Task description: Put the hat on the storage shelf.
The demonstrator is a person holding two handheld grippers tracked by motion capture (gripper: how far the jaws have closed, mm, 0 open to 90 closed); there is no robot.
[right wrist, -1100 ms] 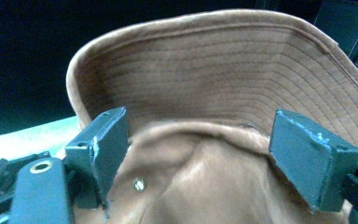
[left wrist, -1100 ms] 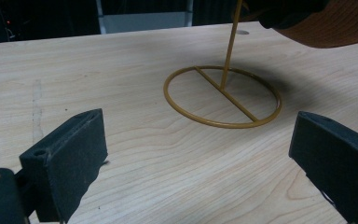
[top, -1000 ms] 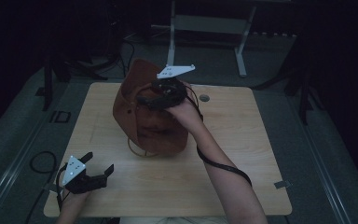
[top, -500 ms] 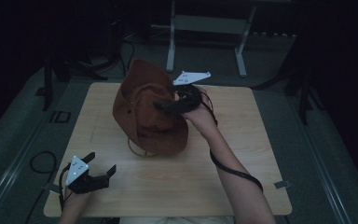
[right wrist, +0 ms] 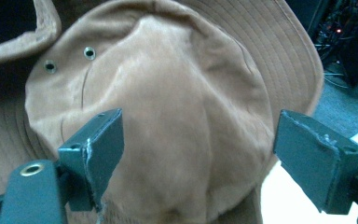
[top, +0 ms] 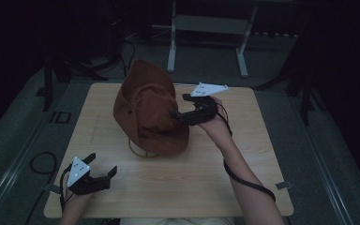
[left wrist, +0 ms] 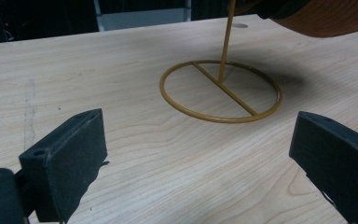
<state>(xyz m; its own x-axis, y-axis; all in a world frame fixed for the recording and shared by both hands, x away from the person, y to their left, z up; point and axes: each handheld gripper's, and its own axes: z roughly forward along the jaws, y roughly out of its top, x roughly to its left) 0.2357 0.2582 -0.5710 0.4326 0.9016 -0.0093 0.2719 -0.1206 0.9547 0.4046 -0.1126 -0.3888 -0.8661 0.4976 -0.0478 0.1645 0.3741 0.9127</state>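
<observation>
Jaws of the right gripper (top: 177,114) stand wide apart, one on each side of the crown of the brown suede wide-brimmed hat (top: 147,112), close against the cloth but not clamped on it. That hat sits tilted on a thin gold wire stand (left wrist: 221,88), whose ring base lies flat near the middle of the pale wooden table (top: 243,187); the post runs up under the brim.

Soft crown and slim stand are the risk. If the jaws close on loose suede alone, the cloth may crumple and slip free, or the hat may drag the light stand sideways and tip it as it lifts. From the high view it is hard to tell how deep the post sits inside the crown, so a snag on the way up seems possible.

Jaws of the left gripper (top: 104,176) are apart too, holding nothing, low at the table's near left corner, well away from the ring base and unable to steady it.
</observation>
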